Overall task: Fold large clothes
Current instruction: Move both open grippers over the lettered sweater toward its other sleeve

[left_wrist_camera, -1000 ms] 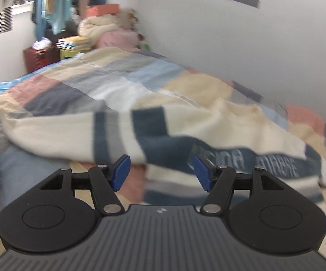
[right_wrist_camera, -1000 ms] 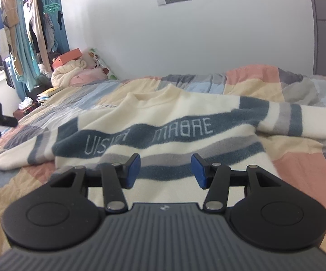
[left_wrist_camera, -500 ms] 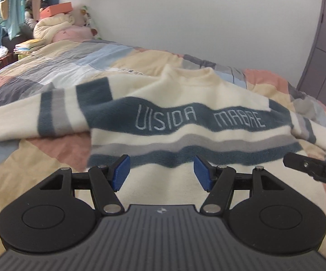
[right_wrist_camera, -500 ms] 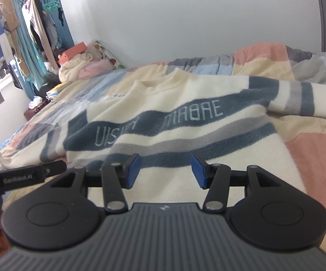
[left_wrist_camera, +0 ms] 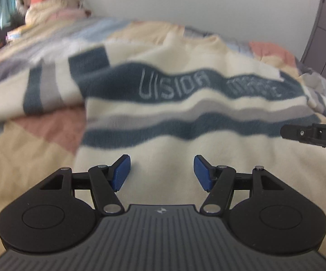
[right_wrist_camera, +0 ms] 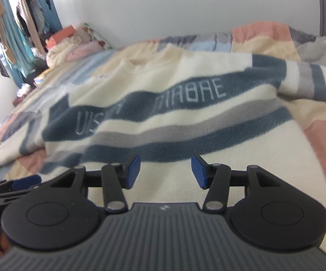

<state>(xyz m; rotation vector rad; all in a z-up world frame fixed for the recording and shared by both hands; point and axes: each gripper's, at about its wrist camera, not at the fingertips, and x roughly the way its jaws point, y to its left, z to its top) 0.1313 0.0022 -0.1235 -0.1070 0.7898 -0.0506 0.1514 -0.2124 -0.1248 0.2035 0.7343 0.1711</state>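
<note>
Sweater (left_wrist_camera: 185, 149) flat on quilt (left_wrist_camera: 27, 158), hem edge nearest. L gripper (left_wrist_camera: 161, 171) & R gripper (right_wrist_camera: 165, 170) both released, nothing between pads, above hem.

One sweater (left_wrist_camera: 185, 149), two hand-held grippers (left_wrist_camera: 161, 172)

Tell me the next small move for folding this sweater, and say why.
Probably lower both grippers onto the hem and pinch it. The sweater lies flat, front up, on the bedspread; the left gripper and right gripper hover open over its cream bottom part, holding nothing.
</note>
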